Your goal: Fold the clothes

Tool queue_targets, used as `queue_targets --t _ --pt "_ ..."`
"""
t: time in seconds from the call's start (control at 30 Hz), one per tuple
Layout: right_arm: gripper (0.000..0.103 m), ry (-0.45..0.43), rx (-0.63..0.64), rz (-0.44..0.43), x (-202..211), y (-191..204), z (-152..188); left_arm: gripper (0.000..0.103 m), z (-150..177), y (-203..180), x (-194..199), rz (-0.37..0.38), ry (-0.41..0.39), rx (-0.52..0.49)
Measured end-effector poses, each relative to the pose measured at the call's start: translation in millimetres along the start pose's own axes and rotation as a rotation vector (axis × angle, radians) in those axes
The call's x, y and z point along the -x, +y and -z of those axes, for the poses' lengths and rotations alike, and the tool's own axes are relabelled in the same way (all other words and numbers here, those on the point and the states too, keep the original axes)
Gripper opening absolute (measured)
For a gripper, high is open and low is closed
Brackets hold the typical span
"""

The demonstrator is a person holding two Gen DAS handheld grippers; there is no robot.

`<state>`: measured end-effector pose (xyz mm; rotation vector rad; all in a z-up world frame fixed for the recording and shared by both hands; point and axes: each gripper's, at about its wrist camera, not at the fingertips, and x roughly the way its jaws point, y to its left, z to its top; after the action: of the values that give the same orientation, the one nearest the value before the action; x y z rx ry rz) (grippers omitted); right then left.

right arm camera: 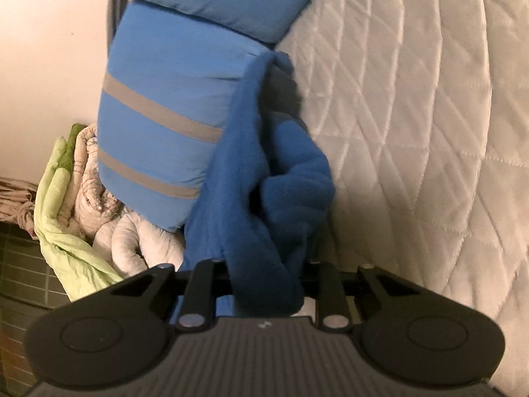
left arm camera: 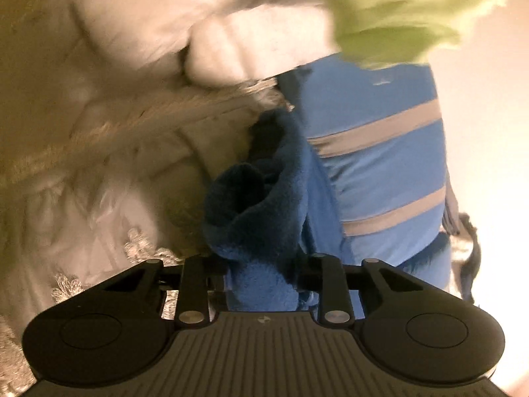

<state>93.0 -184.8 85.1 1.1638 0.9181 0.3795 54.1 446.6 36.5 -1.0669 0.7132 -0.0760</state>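
Both grippers clamped on blue fleece (bunched, beside striped pillow)

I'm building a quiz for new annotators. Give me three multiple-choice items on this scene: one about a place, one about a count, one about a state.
1. In the right wrist view, where does the quilt lie relative to the pillow?
A. to its right
B. to its left
C. on top of it

2. How many grey stripes cross the pillow?
A. one
B. two
C. four

3. What is the state of the left gripper and right gripper?
A. both open and empty
B. only the left holds cloth
C. each shut on the fleece

Answers: 1 A, the white diamond-stitched quilt fills the right side; 2 B, two parallel grey bands show in both views; 3 C, blue fleece runs from between the fingers in each wrist view.
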Motion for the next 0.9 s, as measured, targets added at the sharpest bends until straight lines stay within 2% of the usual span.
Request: queue_targets --t 0.2,0.3,0.4,0.43,0.47,0.53,0.6,0.7,0.9 --pt "0.023 0.019 0.007 0.04 15.1 23.9 20.6 0.03 -11.6 -19.3 18.7 -0.063 0.018 -0.055" --pt "0.028 0.049 -0.006 0.101 12.2 15.2 29.5 0.035 -7.7 -12.3 13.7 -0.149 0.049 -0.055" --pt "0.045 0.061 -0.007 0.159 13.5 3.6 32.7 0.043 1.9 -3.8 11.9 -0.236 0.055 -0.066" --pt "0.074 0.052 0.016 0.166 18.1 3.9 32.8 0.048 4.9 -1.9 13.5 -0.253 0.045 -0.07" --pt "0.088 0.044 0.039 0.172 22.6 4.1 32.9 0.051 6.8 -2.6 17.1 -0.262 0.037 -0.073" --pt "0.092 0.027 0.086 0.185 31.7 4.5 33.0 0.061 9.6 -8.8 25.0 -0.282 0.031 -0.09" --pt "0.103 0.016 0.156 0.196 44.0 12.1 29.4 0.066 11.6 -25.6 33.9 -0.314 0.026 -0.148" --pt "0.103 -0.031 0.274 0.218 65.1 22.3 28.2 0.074 14.7 -56.6 44.5 -0.342 -0.009 -0.276" --pt "0.103 -0.13 0.484 0.26 91.8 23.4 32.5 0.075 30.7 -106.9 53.0 -0.318 -0.097 -0.476"
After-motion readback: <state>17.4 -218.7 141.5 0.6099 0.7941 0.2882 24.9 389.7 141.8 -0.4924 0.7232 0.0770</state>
